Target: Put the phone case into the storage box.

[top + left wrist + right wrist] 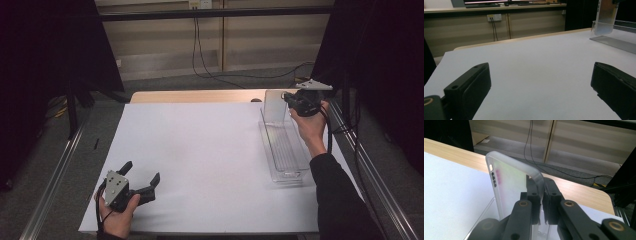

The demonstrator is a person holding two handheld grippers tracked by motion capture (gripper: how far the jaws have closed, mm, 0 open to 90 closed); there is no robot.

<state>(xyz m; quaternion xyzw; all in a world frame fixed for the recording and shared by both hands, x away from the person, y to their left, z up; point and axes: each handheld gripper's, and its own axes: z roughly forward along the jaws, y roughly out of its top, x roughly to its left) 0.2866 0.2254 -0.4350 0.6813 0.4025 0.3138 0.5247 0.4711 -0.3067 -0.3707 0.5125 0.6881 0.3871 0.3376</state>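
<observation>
Over at the far right corner of the table, the right gripper has its jaws pinched tight on the edge of a clear phone case, holding it upright on its long side. The case stands at the far end of a clear tray, which lies along the right side of the white sheet and runs from far to near. Through the right gripper view the case's camera cutout and side holes face left, with the black fingers clamping its curved rim. At the near left, the left gripper rests low on the sheet in the person's hand, jaws spread wide with nothing between them, well apart from the tray.
</observation>
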